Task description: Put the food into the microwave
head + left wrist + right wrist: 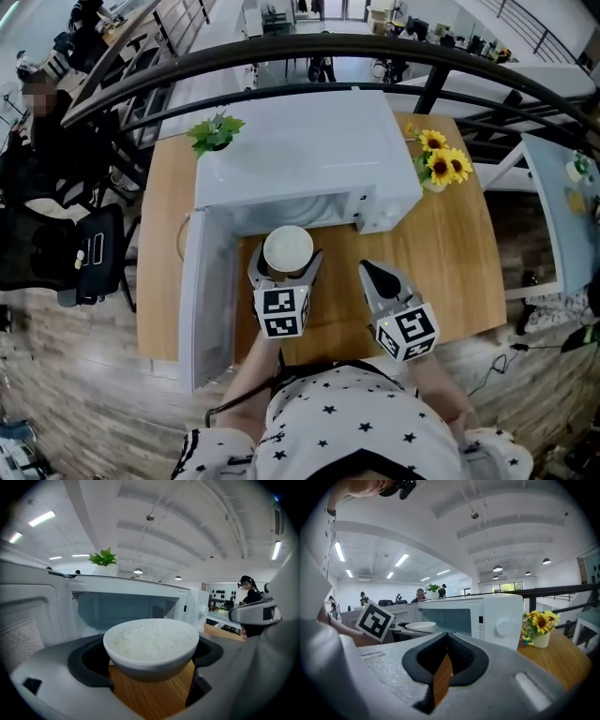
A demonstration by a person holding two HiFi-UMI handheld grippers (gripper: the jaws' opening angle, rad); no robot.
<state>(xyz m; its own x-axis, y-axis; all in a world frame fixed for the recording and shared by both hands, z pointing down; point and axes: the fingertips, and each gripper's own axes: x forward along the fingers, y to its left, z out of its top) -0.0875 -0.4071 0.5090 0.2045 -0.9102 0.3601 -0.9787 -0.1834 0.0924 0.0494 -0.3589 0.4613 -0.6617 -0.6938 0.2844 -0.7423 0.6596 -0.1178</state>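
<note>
Two grippers are held over a wooden table [450, 253], side by side. The left gripper [286, 269] [150, 657] is closed on a white bowl of rice [288, 249] [151, 641]: the bowl is clamped by its sides between the two dark pads and is kept upright, clear of the table. Straight ahead of this gripper, just beyond the bowl, the open cavity of a white microwave [309, 159] [126, 606] is seen. Its door [204, 300] is swung out to the gripper's left. The right gripper [375, 275] [445, 644] is held just to the right of the left one. Its jaws are brought together at the tips, only a thin slit of table is shown between them, and nothing is gripped. Ahead of it and to its right, sunflowers [441, 167] [541, 623] are set on the table beside the microwave. A green plant [216, 131] is placed on the microwave's top.
</note>
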